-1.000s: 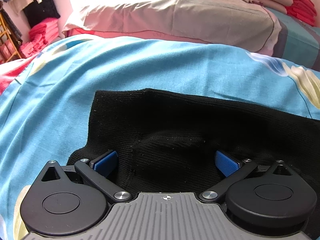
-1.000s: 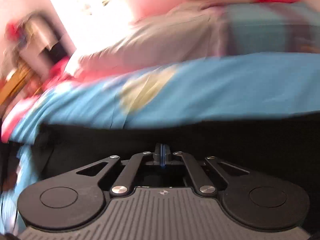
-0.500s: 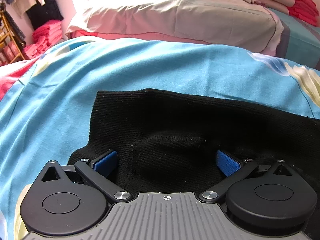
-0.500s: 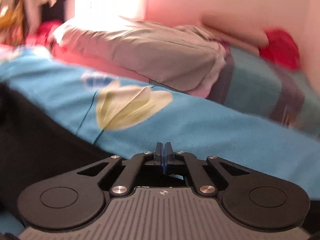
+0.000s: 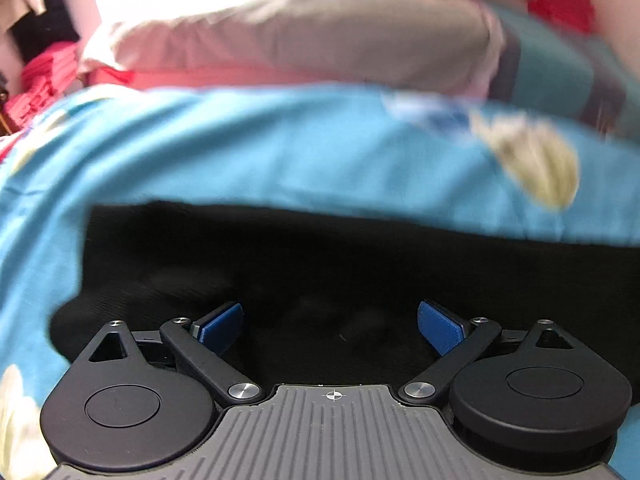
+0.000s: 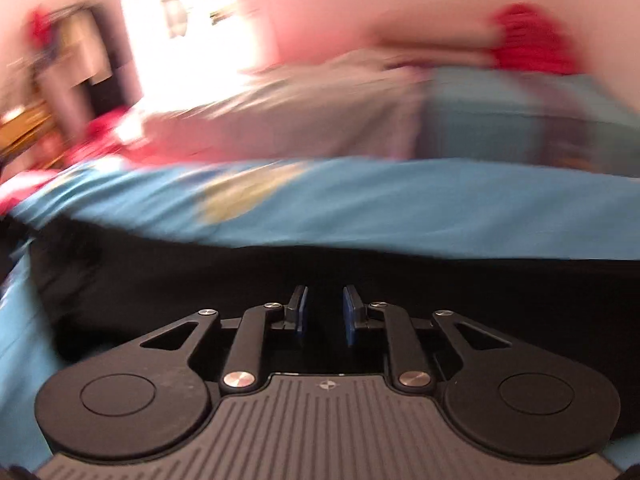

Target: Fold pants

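Note:
The black knit pants (image 5: 320, 264) lie on the blue bedspread (image 5: 280, 152), filling the lower half of the left wrist view. My left gripper (image 5: 330, 320) is open, its blue pads wide apart just over the near part of the pants. In the right wrist view the pants (image 6: 200, 280) stretch across the frame as a dark band. My right gripper (image 6: 324, 312) is over them with its jaws parted by a narrow gap; nothing shows between the pads. Both views are blurred by motion.
A grey-pink pillow (image 5: 320, 40) lies across the head of the bed, with red folded clothes (image 5: 560, 0) at the far right. More red clothes (image 5: 44, 80) are stacked at the left beside the bed. The bedspread (image 6: 400, 200) extends beyond the pants.
My right gripper was shut and has opened a little, and it has swung back over the pants. My left gripper stays open and has shifted slightly over the pants.

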Available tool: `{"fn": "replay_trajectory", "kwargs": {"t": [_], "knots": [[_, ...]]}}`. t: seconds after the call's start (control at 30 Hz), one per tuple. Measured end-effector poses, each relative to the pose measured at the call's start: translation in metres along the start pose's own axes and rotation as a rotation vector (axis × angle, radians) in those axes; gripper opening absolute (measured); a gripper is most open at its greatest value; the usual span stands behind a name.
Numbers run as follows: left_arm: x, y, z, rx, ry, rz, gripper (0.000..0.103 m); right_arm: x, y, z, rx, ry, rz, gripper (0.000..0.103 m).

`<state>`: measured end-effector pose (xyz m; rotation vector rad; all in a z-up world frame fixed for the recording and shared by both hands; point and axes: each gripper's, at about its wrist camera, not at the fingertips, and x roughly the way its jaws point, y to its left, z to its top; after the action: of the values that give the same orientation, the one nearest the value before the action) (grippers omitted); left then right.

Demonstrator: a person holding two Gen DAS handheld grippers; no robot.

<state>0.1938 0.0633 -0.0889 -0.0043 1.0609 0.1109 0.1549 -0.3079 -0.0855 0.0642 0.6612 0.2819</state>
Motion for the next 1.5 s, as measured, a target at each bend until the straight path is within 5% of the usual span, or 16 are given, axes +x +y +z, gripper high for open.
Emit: {"fn": "replay_trajectory", "kwargs": {"t": [0.1,0.43,0.5,0.57,0.8,0.87,0.93,1.0,1.07,1.23,1.33,1.37,1.4,1.43,1.47,1.5], "knots": [[0.003,0.004,-0.002,-0.030,-0.021,-0.001,0.103,-0.015,-0.043,0.002,0.038,-0.024,-0.264,0.037],[0.004,0.000,-0.002,-0.027,-0.030,0.013,0.103,-0.066,-0.158,-0.003,0.354,-0.087,-0.524,0.056],[0.004,0.001,-0.003,-0.027,-0.036,0.012,0.103,-0.052,-0.172,-0.006,0.372,-0.037,-0.523,0.046],[0.003,0.001,-0.003,-0.028,-0.036,0.013,0.103,-0.045,-0.170,-0.008,0.352,-0.051,-0.531,0.009],[-0.003,0.000,-0.007,-0.034,-0.050,0.039,0.103,-0.074,-0.165,0.016,0.295,-0.218,-0.468,0.009],[-0.001,0.003,-0.008,-0.064,-0.053,0.030,0.103,-0.054,-0.178,0.014,0.302,-0.171,-0.470,0.013],[-0.001,0.002,-0.008,-0.071,-0.057,0.037,0.103,-0.024,-0.196,0.006,0.335,-0.004,-0.508,0.016],[-0.002,0.001,-0.008,-0.059,-0.054,0.043,0.103,-0.042,-0.190,0.006,0.352,-0.086,-0.494,0.048],[-0.001,0.003,-0.007,-0.056,-0.051,0.035,0.103,-0.059,-0.181,0.006,0.377,-0.121,-0.527,0.067],[0.000,-0.001,-0.005,-0.061,-0.045,0.053,0.103,-0.069,-0.135,0.003,0.310,-0.151,-0.448,0.067],[0.000,-0.003,-0.004,-0.063,-0.039,0.062,0.103,-0.055,-0.111,0.001,0.242,-0.136,-0.234,0.071],[0.000,-0.002,-0.004,-0.062,-0.039,0.061,0.103,-0.045,-0.113,0.000,0.249,-0.089,-0.155,0.065],[0.000,-0.002,-0.005,-0.060,-0.039,0.060,0.103,-0.035,-0.118,-0.001,0.267,-0.040,-0.126,0.046],[0.000,-0.002,-0.005,-0.058,-0.039,0.059,0.103,-0.028,-0.127,-0.001,0.290,-0.021,-0.168,0.032],[0.000,-0.002,-0.005,-0.058,-0.038,0.058,0.103,-0.026,-0.137,-0.001,0.335,-0.021,-0.251,0.002],[0.000,-0.002,-0.005,-0.058,-0.038,0.059,0.103,-0.030,-0.144,0.000,0.389,-0.035,-0.331,0.006]]}}
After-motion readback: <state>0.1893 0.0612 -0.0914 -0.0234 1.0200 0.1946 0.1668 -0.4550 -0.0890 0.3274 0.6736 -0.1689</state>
